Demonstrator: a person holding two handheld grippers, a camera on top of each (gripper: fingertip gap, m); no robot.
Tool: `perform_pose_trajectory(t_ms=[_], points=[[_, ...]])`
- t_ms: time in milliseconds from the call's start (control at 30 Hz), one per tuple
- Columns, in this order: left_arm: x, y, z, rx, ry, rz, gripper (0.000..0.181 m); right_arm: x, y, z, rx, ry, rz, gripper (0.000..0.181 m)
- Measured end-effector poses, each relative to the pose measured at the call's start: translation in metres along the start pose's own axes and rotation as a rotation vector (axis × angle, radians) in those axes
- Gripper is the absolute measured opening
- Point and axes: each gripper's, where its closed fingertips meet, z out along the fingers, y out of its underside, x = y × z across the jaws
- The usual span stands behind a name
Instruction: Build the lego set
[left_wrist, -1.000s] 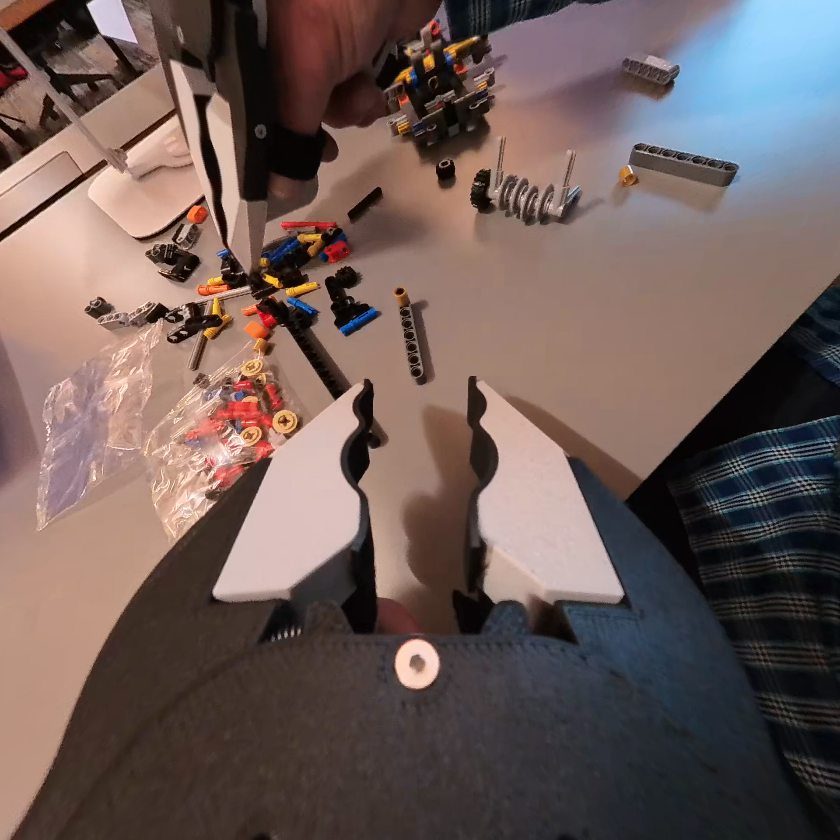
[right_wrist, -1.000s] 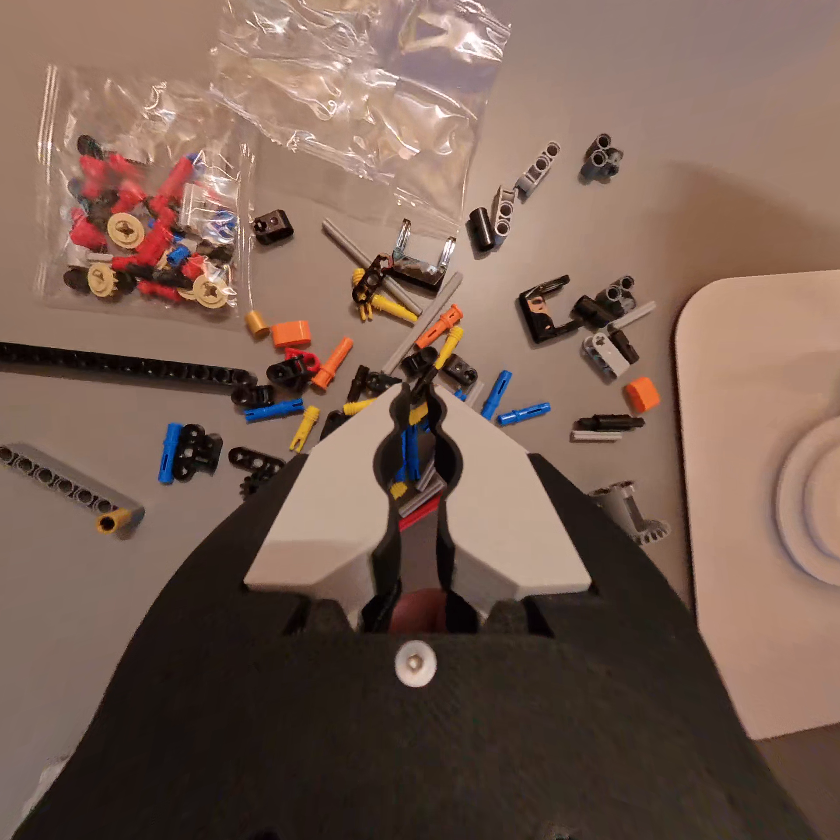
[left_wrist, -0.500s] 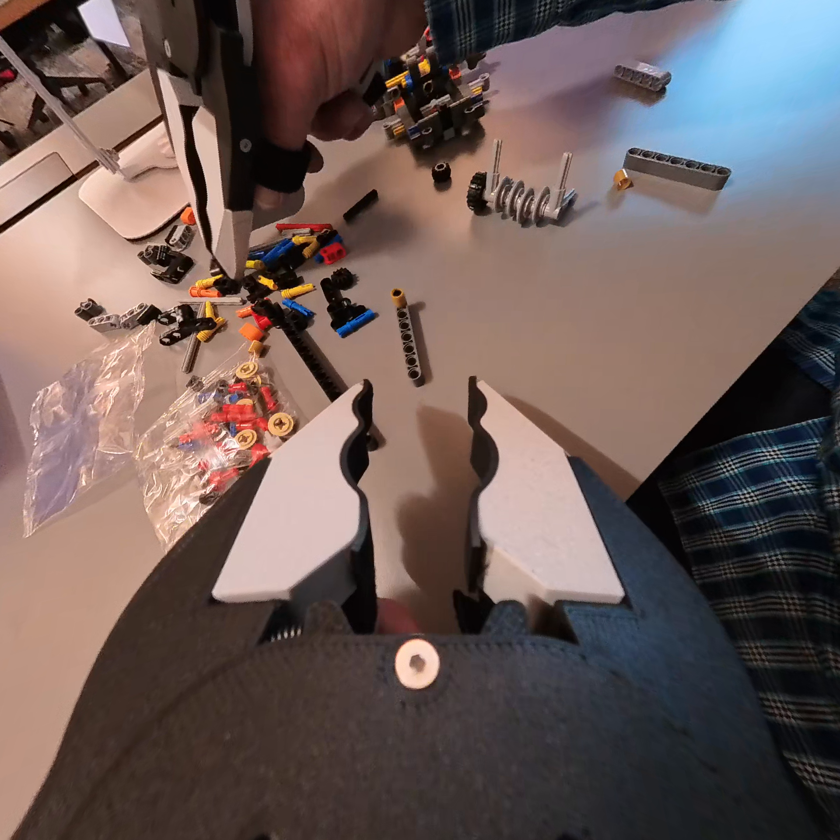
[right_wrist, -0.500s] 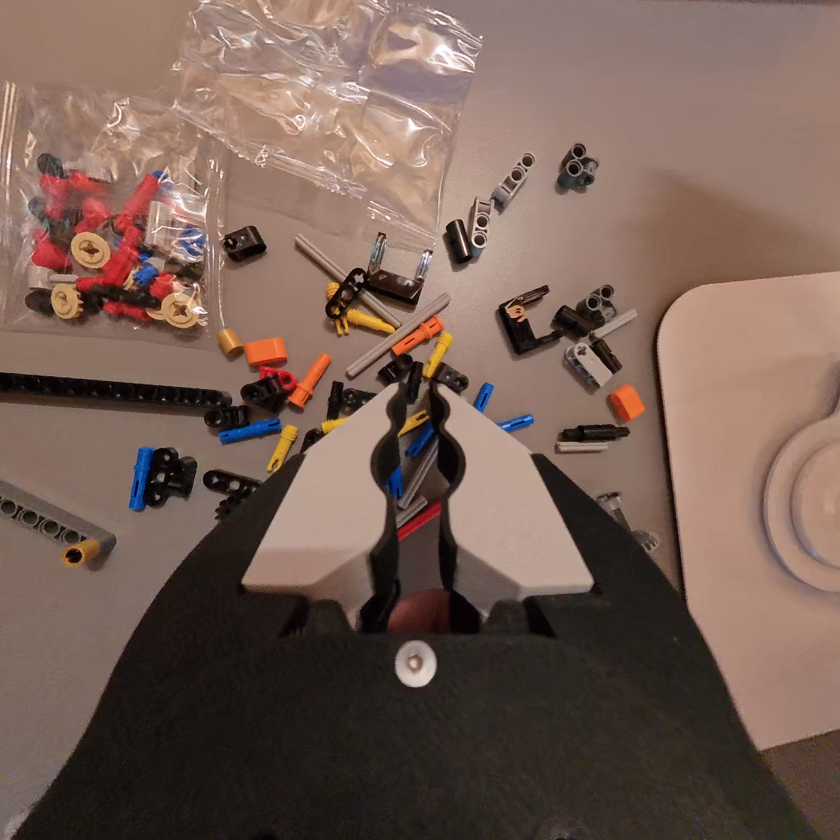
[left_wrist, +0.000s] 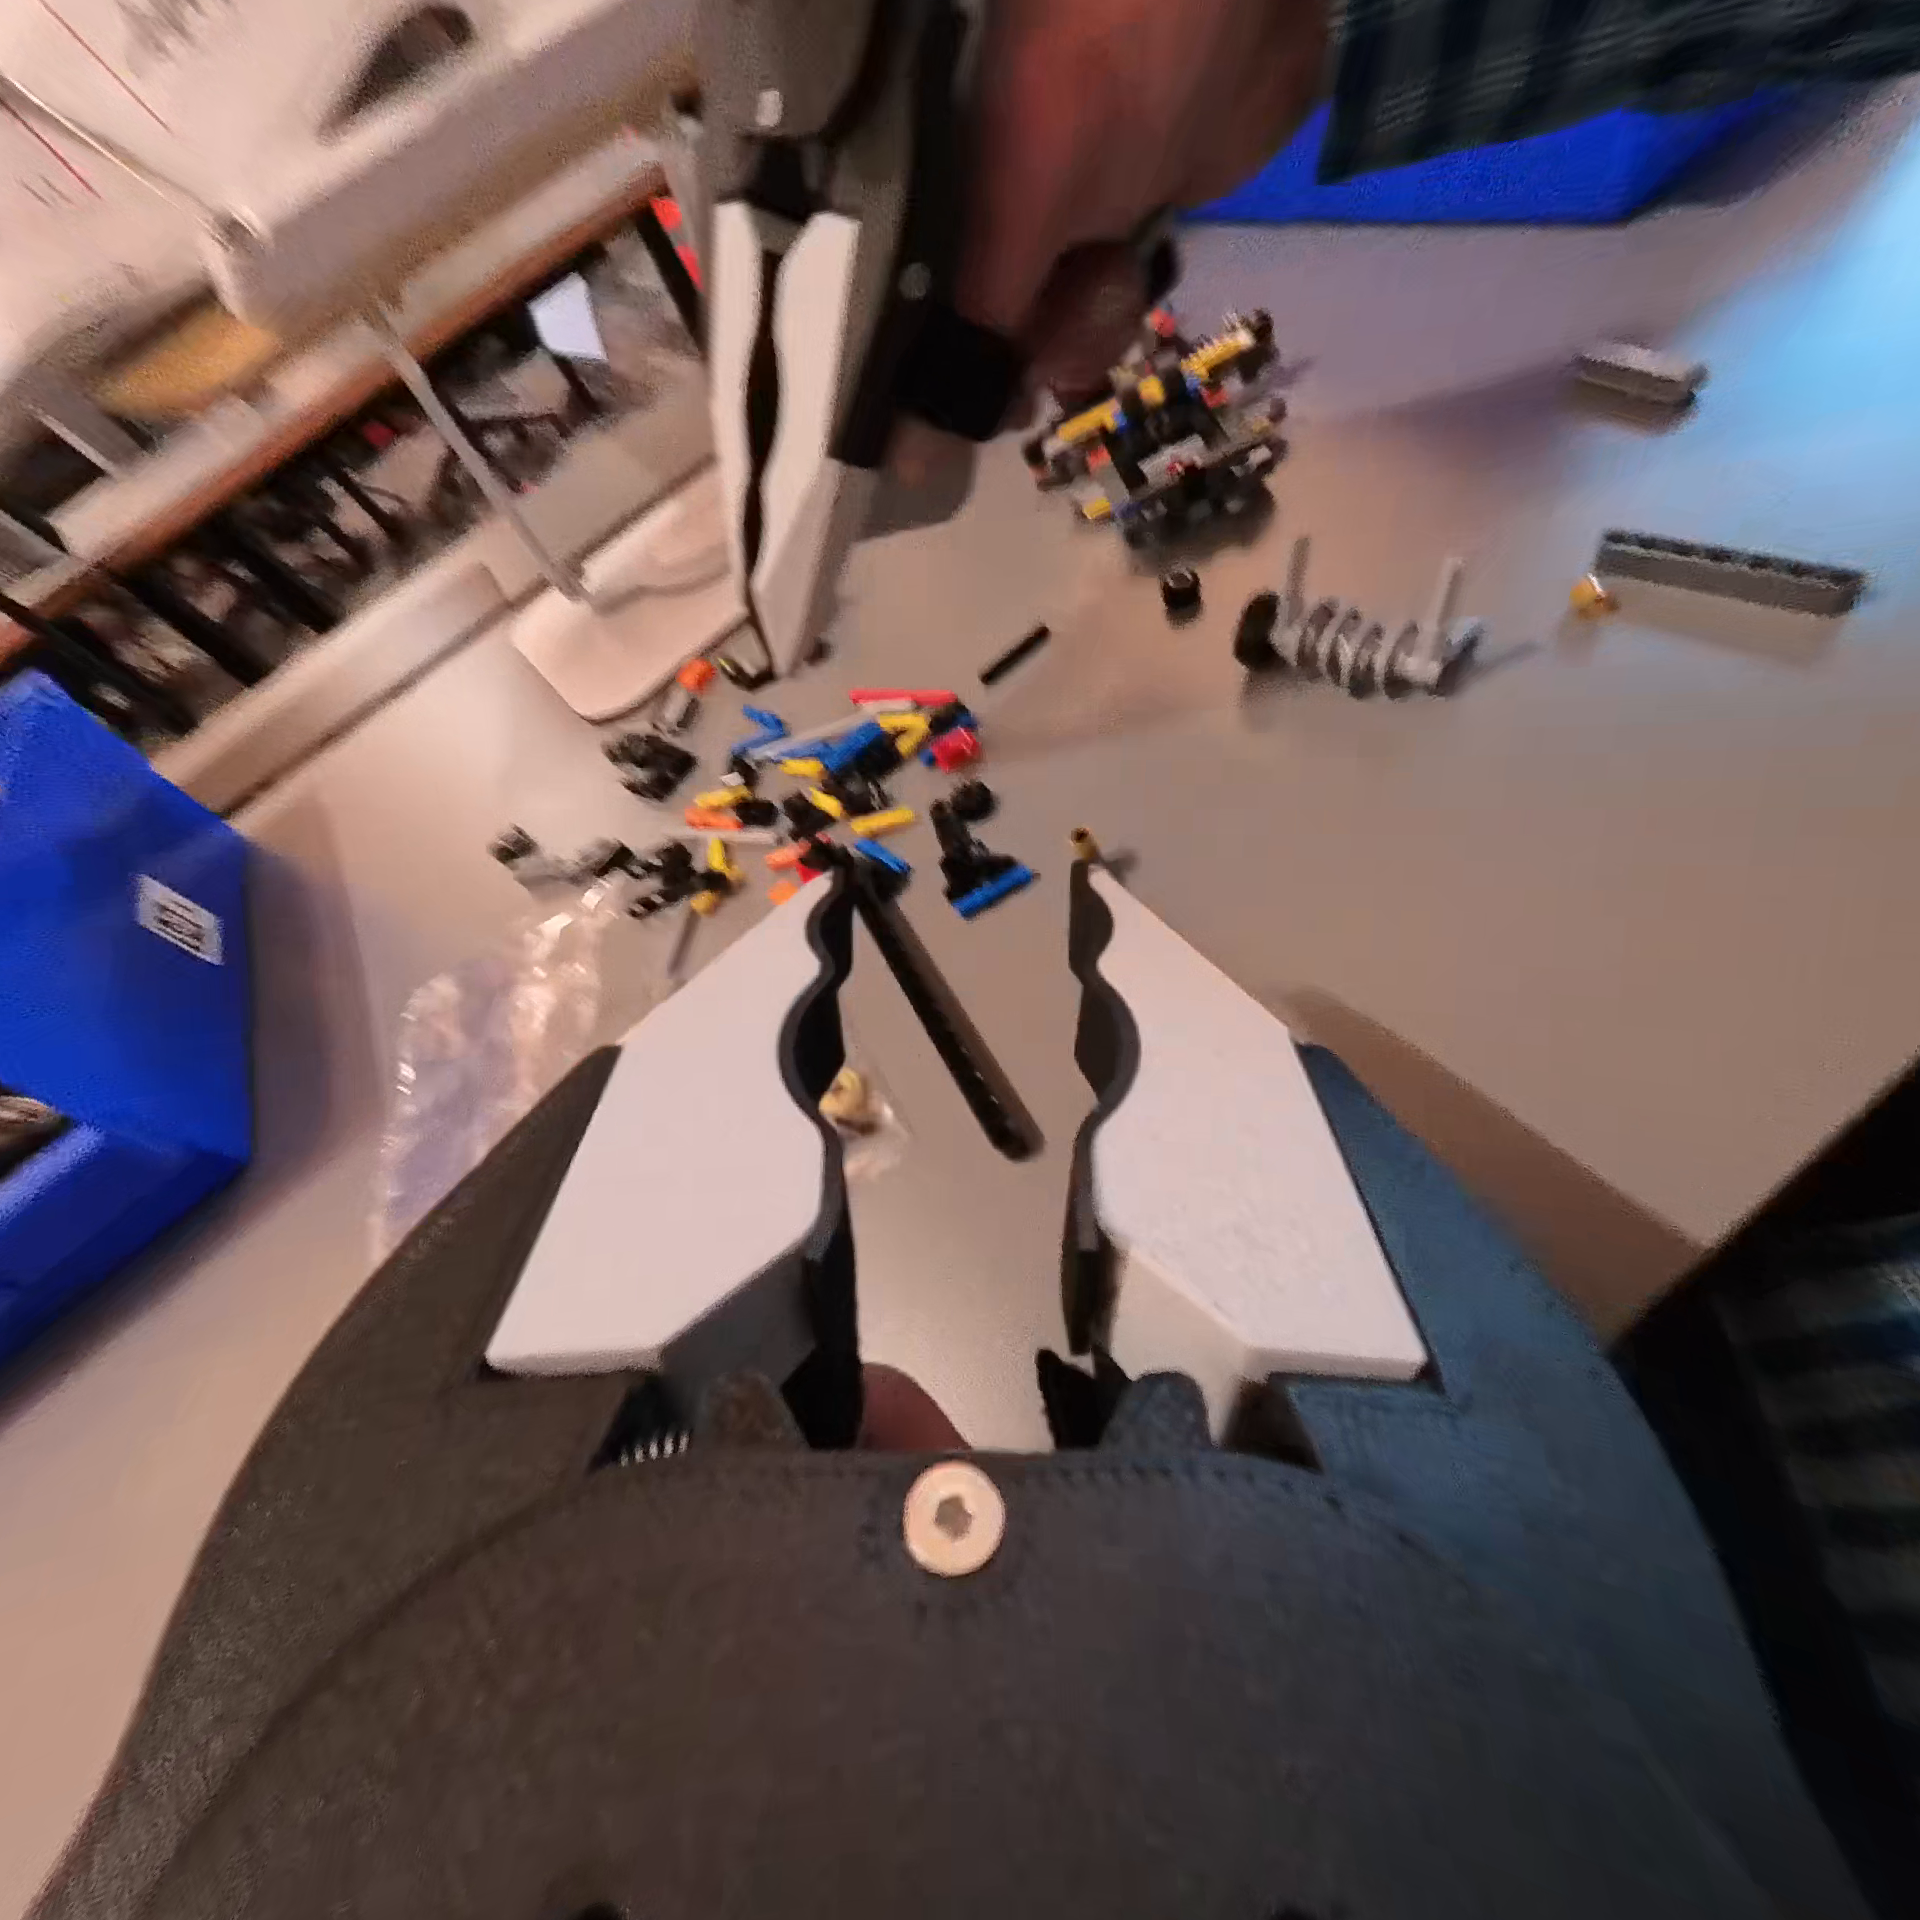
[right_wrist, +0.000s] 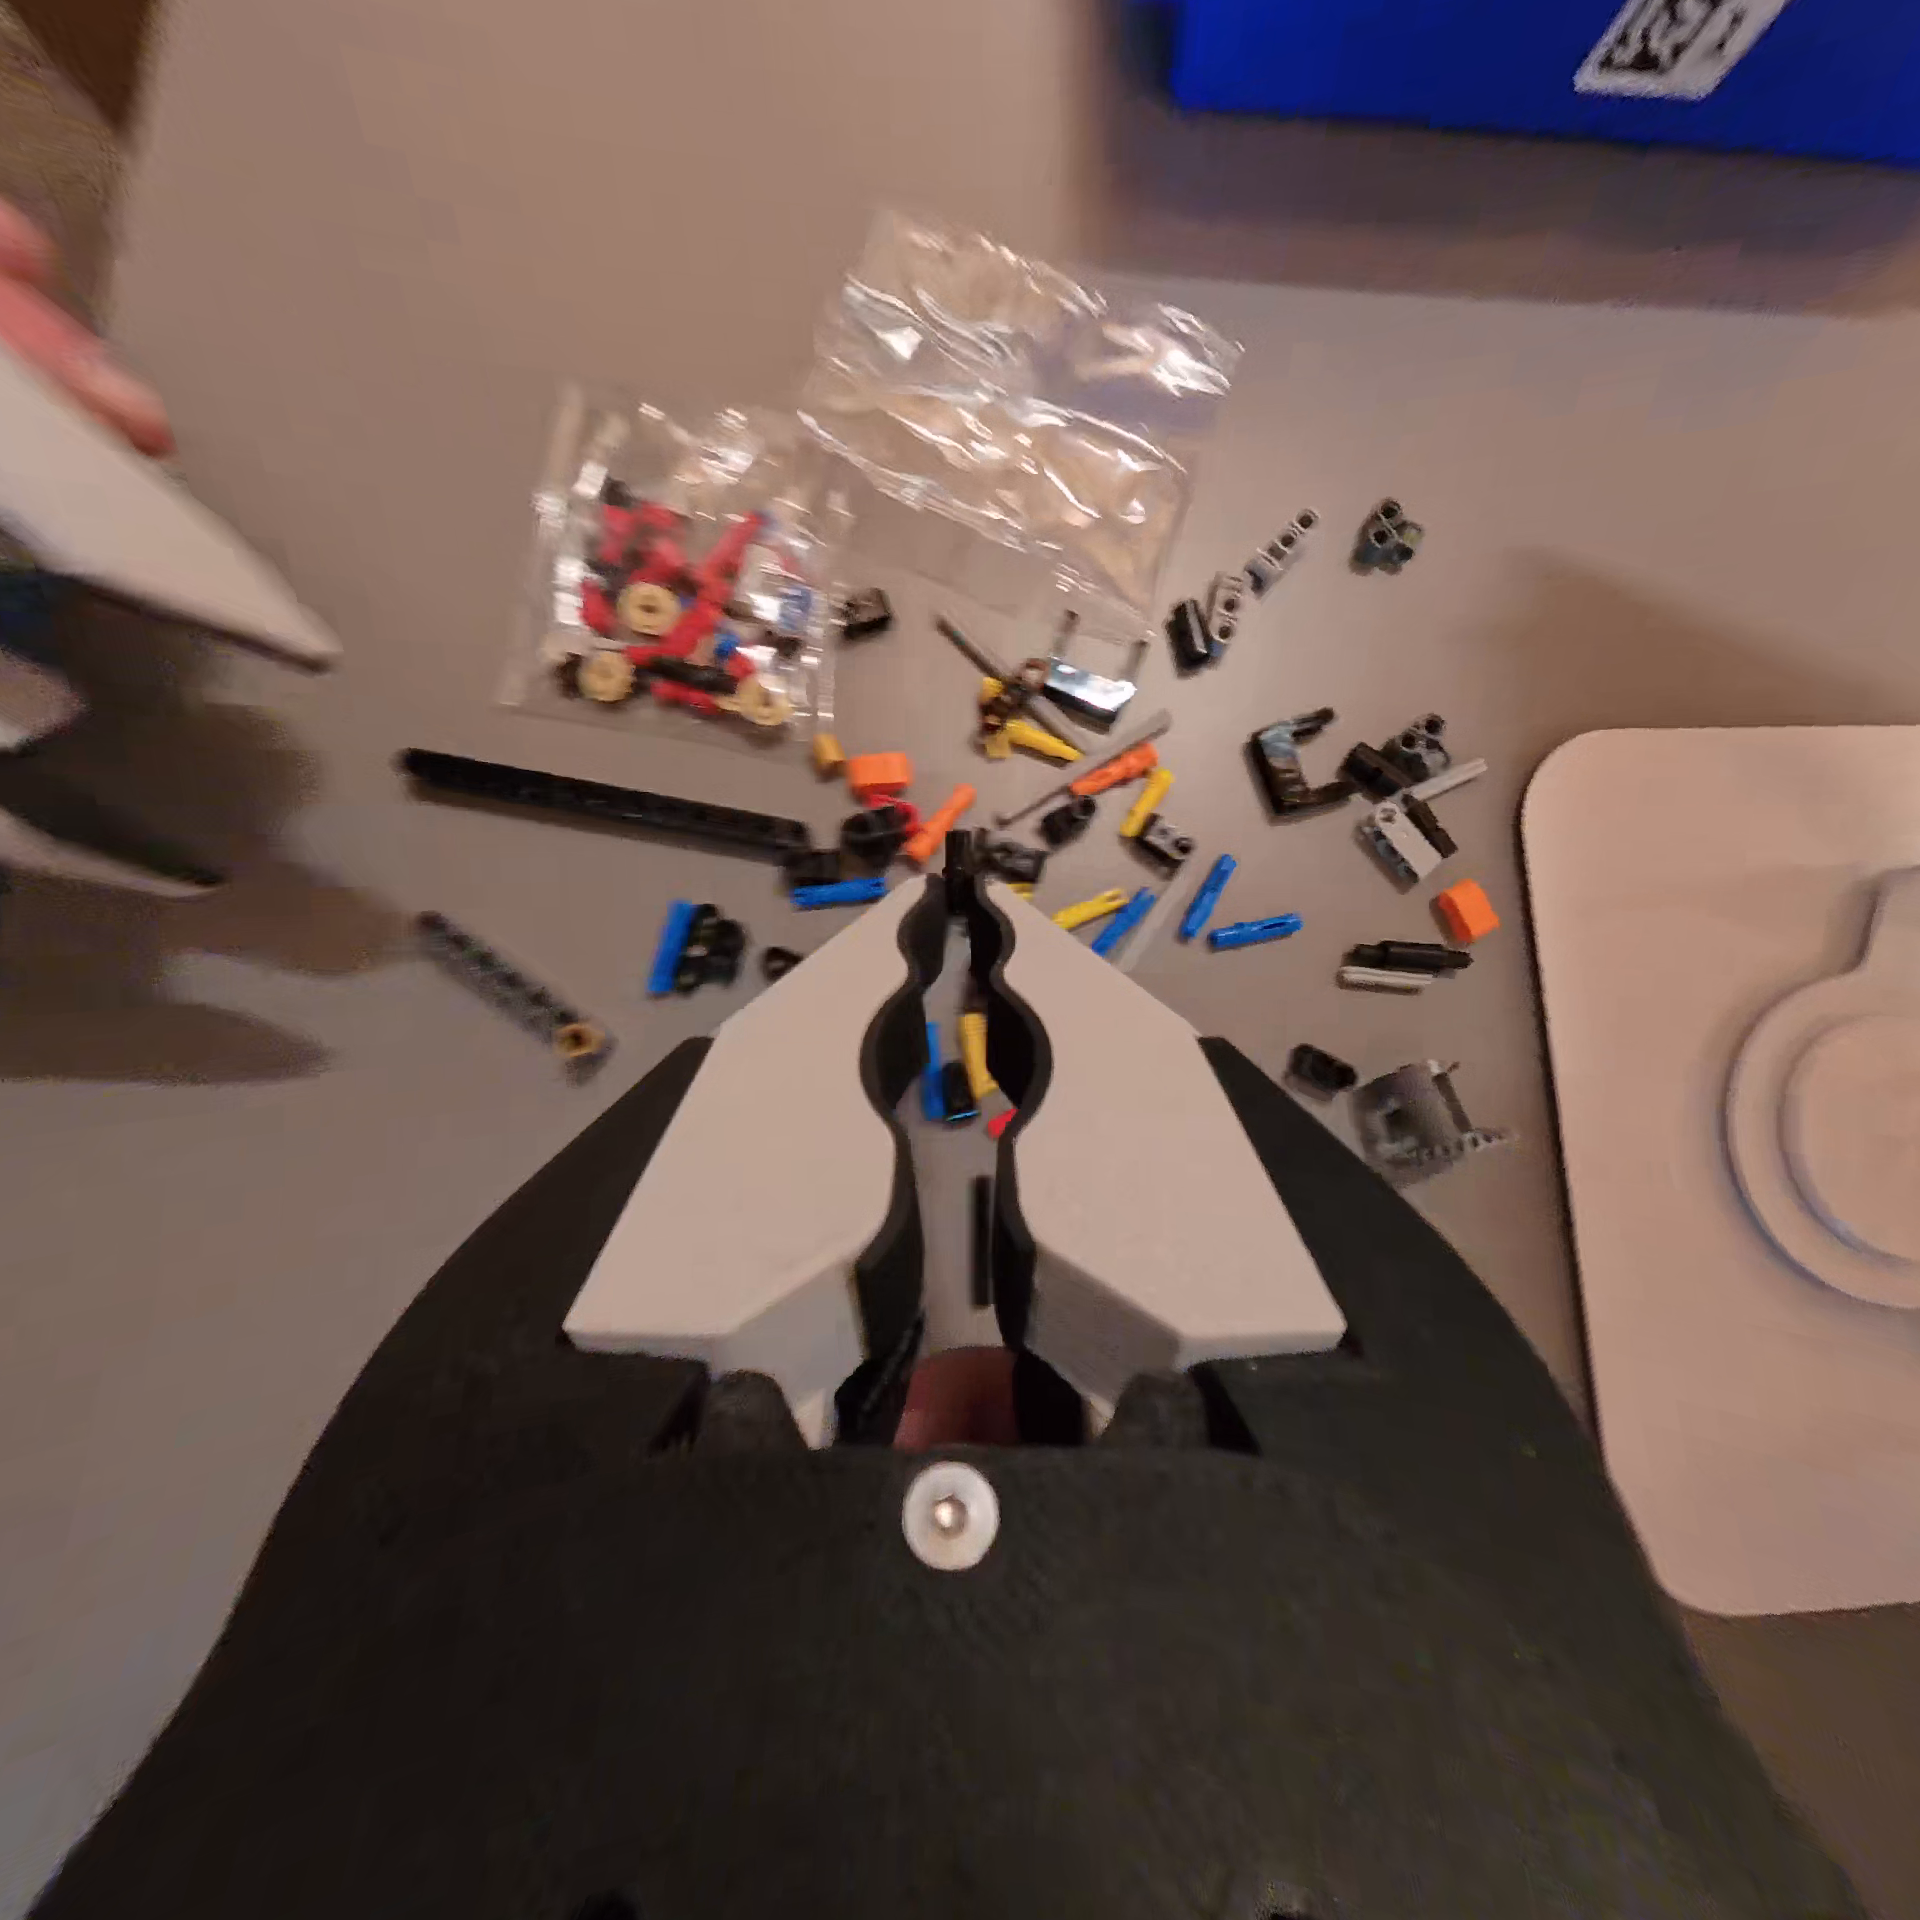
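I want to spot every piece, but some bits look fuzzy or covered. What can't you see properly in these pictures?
- Small black piece pinched at the right gripper tips: too blurred to name, both views.
- Parts in the bag, right wrist view: crinkled plastic muddles them.
- Half-built model, left wrist view: blurred, partly behind the hand.
- Blue box: cut off by the top edge.

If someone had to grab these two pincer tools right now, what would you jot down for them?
Right gripper: shut on a small black piece, lifted above the loose pile.
Left gripper: open, empty, over the black beam.
Parts: full bag and empty bag behind the pile; half-built model and spring assembly farther along the table.
Done: model partly built.
Left: fit the held piece, then the remaining parts.
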Motion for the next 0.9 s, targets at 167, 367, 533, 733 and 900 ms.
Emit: perform_pose_trajectory(t_ms=[167, 367, 533, 733, 900], points=[[-0.002, -0.038, 0.013, 0.088, -0.083, 0.255, 0.035, -0.058, -0.004, -0.047, 0.085, -0.132, 0.039, 0.000], [0.023, -0.061, 0.029, 0.163, -0.054, 0.482, 0.027, -0.106, 0.022, -0.074, 0.087, -0.236, 0.097, 0.001], [0.052, -0.069, 0.034, 0.201, 0.005, 0.586, 0.017, -0.116, 0.034, -0.083, 0.098, -0.260, 0.132, 0.001], [0.066, -0.070, 0.037, 0.203, 0.022, 0.634, 0.006, -0.120, 0.042, -0.089, 0.094, -0.275, 0.151, 0.001], [0.067, -0.074, 0.038, 0.222, 0.020, 0.523, 0.002, -0.118, 0.039, -0.096, 0.162, -0.278, 0.216, 0.001]])
